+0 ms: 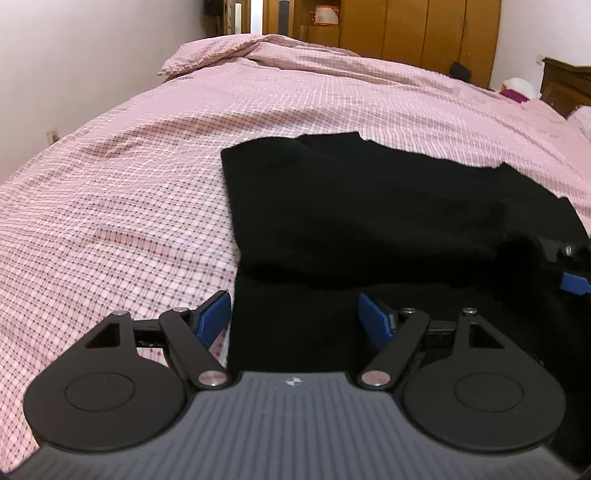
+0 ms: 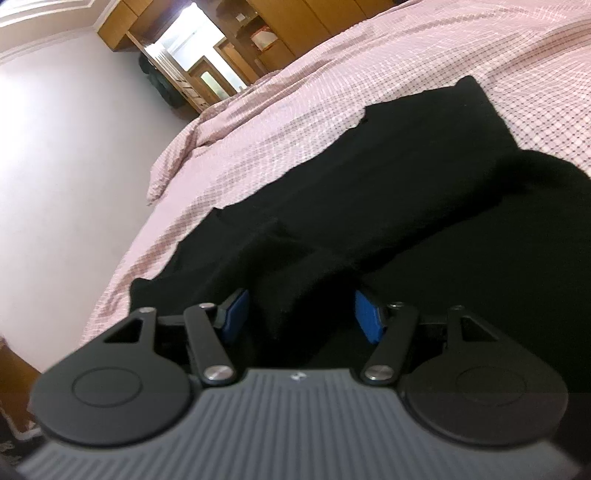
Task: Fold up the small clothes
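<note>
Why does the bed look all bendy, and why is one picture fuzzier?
Left wrist view: the fisheye lens bows the pink checked bedspread into a hump; mostly sharp. Right wrist view: tilted and smeared with blur, the bright doorway glares white, and the black garment shows almost no detail.

Both cameras ride low over the bed, each looking forward past its own claw. The left view sits level, facing the wardrobe at the far wall. The right view is rolled and blurred, very near. Both share the black cloth and the pink cover.
</note>
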`<move>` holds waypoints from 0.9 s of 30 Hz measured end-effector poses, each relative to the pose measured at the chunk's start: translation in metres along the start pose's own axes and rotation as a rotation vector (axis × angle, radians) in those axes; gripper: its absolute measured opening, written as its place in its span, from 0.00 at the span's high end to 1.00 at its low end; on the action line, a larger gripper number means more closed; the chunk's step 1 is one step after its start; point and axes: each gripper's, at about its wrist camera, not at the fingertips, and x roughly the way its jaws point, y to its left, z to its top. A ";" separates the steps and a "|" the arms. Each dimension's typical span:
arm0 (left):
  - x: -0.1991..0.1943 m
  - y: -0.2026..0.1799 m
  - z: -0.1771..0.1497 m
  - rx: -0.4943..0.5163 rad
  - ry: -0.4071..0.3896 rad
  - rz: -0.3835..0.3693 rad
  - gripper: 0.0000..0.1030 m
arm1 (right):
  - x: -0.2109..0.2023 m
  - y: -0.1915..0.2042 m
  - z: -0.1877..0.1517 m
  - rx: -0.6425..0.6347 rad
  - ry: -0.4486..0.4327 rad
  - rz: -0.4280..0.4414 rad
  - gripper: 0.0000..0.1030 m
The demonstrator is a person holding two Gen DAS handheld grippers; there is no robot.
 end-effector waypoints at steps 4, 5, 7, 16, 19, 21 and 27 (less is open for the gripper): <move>0.007 0.005 0.005 -0.029 -0.018 0.013 0.23 | -0.006 0.009 0.007 -0.063 0.000 0.021 0.90; 0.009 0.005 0.007 -0.030 -0.022 0.020 0.23 | -0.011 0.012 0.011 -0.087 -0.014 0.029 0.90; 0.013 0.006 0.009 -0.030 -0.021 0.040 0.23 | -0.022 0.021 0.025 -0.136 -0.050 0.050 0.91; 0.021 0.007 0.012 -0.005 -0.025 0.079 0.22 | -0.066 0.023 0.093 -0.209 -0.209 0.005 0.91; 0.023 0.007 0.012 0.000 -0.024 0.081 0.22 | -0.066 0.010 0.105 -0.216 -0.241 -0.080 0.91; 0.024 0.006 0.013 0.006 -0.024 0.085 0.22 | -0.058 -0.004 0.108 -0.218 -0.224 -0.138 0.91; 0.026 0.004 0.013 0.027 -0.022 0.098 0.22 | -0.009 -0.044 0.096 -0.251 -0.106 -0.278 0.91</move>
